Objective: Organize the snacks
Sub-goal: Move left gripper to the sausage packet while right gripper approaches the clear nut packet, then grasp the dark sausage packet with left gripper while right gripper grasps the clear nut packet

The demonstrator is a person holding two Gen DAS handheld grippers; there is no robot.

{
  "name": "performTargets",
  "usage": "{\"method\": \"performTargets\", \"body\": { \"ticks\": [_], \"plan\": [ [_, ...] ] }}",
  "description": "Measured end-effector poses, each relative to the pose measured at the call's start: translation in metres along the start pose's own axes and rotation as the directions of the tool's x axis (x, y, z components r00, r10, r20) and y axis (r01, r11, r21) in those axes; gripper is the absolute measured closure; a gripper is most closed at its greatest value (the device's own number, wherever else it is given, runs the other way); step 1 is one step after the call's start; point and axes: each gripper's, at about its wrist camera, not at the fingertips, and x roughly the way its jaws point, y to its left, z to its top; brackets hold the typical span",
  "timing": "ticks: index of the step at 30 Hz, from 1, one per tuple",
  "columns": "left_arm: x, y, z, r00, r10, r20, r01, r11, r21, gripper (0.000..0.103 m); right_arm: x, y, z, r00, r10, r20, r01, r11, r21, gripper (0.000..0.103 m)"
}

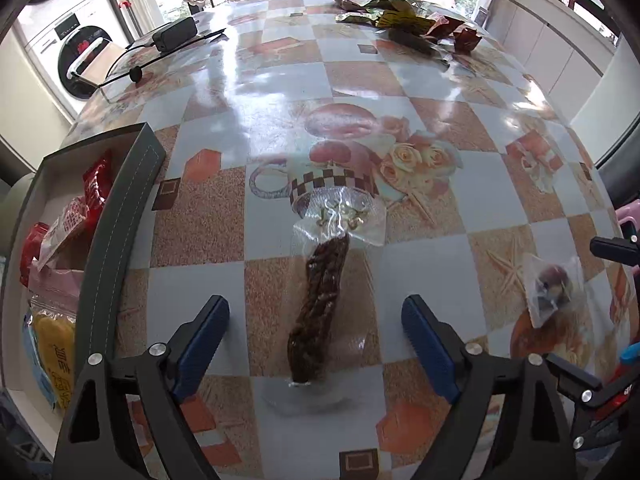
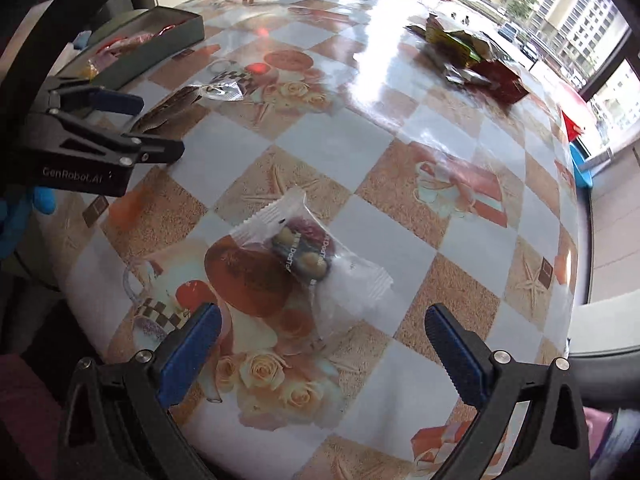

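A long brown snack in a clear wrapper point(image 1: 320, 300) lies on the patterned table, between the open fingers of my left gripper point(image 1: 316, 328); it also shows in the right wrist view point(image 2: 168, 112). A small clear packet with a dark round sweet point(image 2: 308, 256) lies just ahead of my open right gripper point(image 2: 320, 332); it shows at the right in the left wrist view point(image 1: 554, 284). A dark box point(image 1: 132, 200) holding several snack packets stands at the left. My left gripper point(image 2: 156, 128) appears open in the right wrist view, beside the box point(image 2: 160, 36).
A heap of snack wrappers point(image 1: 404, 20) lies at the table's far side, also seen in the right wrist view point(image 2: 468, 56). A black adapter with cable point(image 1: 172, 36) lies far left. A washing machine stands beyond the table's left edge.
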Motion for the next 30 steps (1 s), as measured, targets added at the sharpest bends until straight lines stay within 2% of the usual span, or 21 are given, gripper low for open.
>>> {"method": "performTargets", "body": {
  "ticks": [3,5,7,11,14,16,19,25,30],
  "plan": [
    [0.006,0.001,0.006,1.000,-0.009,0.003,0.009,0.999,-0.034,0.003,0.016,-0.014,0.016,1.000,0.011,-0.009,-0.011,0.999,0.041,0.001],
    [0.009,0.001,0.007,1.000,-0.025,0.007,0.025,0.999,-0.047,0.000,0.026,-0.031,0.026,0.999,0.042,-0.012,-0.041,0.992,0.117,0.001],
    [0.009,-0.002,0.005,0.999,-0.027,0.043,0.029,0.999,-0.035,0.000,0.032,-0.047,0.032,0.997,0.070,-0.017,-0.065,0.979,0.194,0.000],
    [0.008,-0.004,0.002,0.993,-0.037,0.114,0.039,0.999,-0.017,0.000,0.033,-0.051,0.033,0.998,0.061,-0.004,-0.058,0.978,0.198,0.000],
    [0.009,-0.006,0.001,0.986,-0.041,0.162,0.043,0.999,-0.009,0.000,0.030,-0.051,0.027,0.997,0.045,0.055,-0.055,0.977,0.204,0.000],
    [0.009,-0.005,0.001,0.984,-0.044,0.171,0.046,0.999,-0.006,0.000,0.028,-0.050,0.024,0.998,0.036,0.051,-0.047,0.974,0.221,0.000],
    [0.009,-0.005,0.000,0.982,-0.045,0.186,0.047,0.999,-0.004,0.000,0.025,-0.048,0.018,0.999,0.029,-0.017,-0.023,0.957,0.289,0.000],
    [0.010,-0.004,-0.001,0.979,-0.045,0.196,0.047,0.999,-0.003,0.000,0.019,-0.038,0.005,1.000,0.012,0.004,-0.013,0.948,0.317,0.000],
    [0.010,-0.004,0.000,0.979,-0.045,0.197,0.047,0.999,-0.003,0.000,0.021,-0.040,0.012,1.000,0.011,-0.004,-0.009,0.944,0.329,0.000]
  ]
}}
